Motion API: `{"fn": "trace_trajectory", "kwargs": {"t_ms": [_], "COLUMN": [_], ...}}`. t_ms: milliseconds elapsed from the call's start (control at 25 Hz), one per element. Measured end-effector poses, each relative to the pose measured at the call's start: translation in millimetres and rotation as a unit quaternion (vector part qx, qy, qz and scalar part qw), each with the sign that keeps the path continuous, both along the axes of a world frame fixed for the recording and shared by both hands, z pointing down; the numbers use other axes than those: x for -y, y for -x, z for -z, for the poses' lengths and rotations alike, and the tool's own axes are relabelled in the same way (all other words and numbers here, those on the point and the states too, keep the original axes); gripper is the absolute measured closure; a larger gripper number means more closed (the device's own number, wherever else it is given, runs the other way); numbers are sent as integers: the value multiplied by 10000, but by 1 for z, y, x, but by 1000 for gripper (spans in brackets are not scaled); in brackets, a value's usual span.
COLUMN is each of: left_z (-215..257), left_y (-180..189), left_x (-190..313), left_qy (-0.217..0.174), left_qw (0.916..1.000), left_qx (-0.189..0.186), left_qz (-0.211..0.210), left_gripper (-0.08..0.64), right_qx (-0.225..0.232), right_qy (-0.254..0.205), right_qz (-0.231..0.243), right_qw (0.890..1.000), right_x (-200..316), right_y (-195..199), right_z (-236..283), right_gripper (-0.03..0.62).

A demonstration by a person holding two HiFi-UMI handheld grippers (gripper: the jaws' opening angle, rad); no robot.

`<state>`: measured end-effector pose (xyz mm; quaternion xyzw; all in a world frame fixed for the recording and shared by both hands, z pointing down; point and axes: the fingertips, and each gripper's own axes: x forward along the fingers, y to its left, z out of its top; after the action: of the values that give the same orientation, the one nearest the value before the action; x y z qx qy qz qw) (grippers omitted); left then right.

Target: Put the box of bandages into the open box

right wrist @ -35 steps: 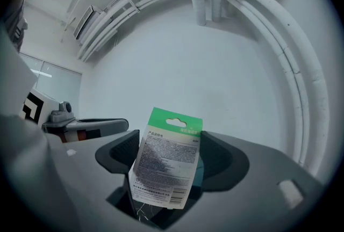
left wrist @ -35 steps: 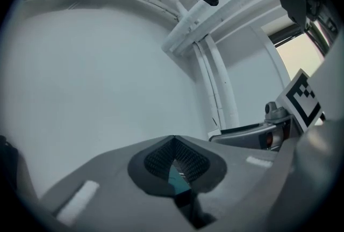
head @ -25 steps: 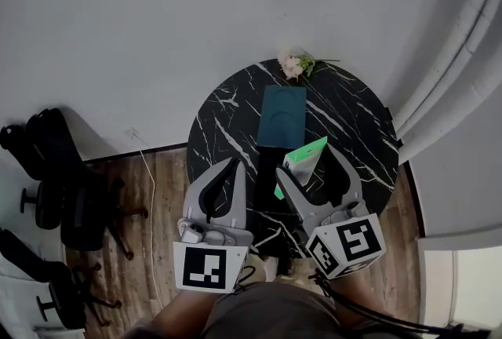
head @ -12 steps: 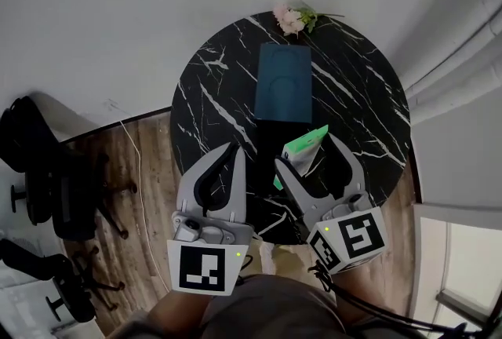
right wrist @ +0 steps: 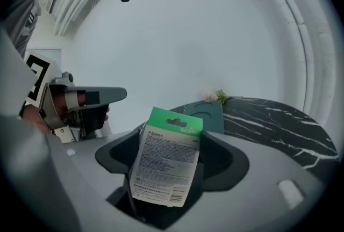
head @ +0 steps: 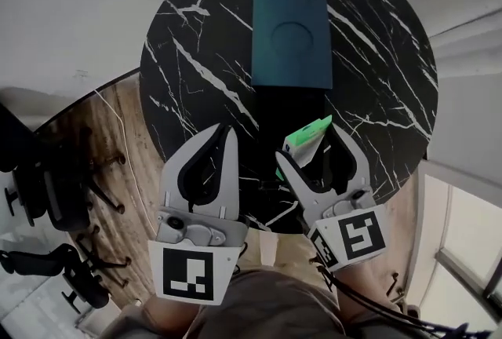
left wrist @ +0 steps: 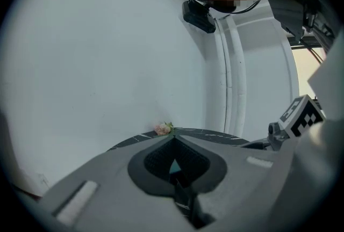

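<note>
The right gripper is clamping the box of bandages between its jaws. It is holding it upright over the near part of the worktop, well short of the open box. The left gripper is hanging beside it, jaws pressed together on nothing.

The carry looks to be the step under way. Doing it well probably means bringing the pack forward until it is hanging squarely over the teal rectangle. The person should be lowering it inside the edges before letting go, since a drop from height could tip so light a thing out.

The pack is thin, flat card with a green header and a white, finely printed face. It is pinched low, so its top is standing free. The open box is matte dark teal with two round recesses; from above its depth is hard to judge. The worktop is round, glossy black stone with white veins.
</note>
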<state>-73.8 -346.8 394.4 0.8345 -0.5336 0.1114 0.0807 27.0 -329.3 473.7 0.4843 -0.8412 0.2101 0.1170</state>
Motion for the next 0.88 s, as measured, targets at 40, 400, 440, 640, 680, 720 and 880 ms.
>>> {"fn": "trace_trajectory", "kwargs": {"t_ms": [40,400,440,640,680,720,880], "left_z": [-8,-58,-60,-63,-63,-62,-50], "left_y": [2,13,12,9,9,9,6], "left_x": [3,22,23,25,26,26,24], "left_qy": [58,449,469,511,511,504,402], "left_qw": [10000,9990,9989,9987,9987,9987,9992], "left_qx": [7,9,-2,-27,-25,-22,-14], "left_qz": [-1,-18,-26,-86,-83,-76,-45], "left_gripper": [560,560,560,560,560,560,560], "right_qx": [-12,-319,-341,-288,-247,-213,-178], "right_qy": [105,550,564,590,588,583,446], "right_qz": [-34,-233,-247,-220,-214,-208,-183], "right_qw": [9999,9977,9975,9976,9977,9979,9987], "right_x": [0,-3,-2,0,0,1,2], "right_y": [0,-4,-5,-4,-4,-5,-6], "right_z": [-11,-67,-68,-70,-70,-69,-56], "right_gripper": [212,210,209,197,192,189,193]}}
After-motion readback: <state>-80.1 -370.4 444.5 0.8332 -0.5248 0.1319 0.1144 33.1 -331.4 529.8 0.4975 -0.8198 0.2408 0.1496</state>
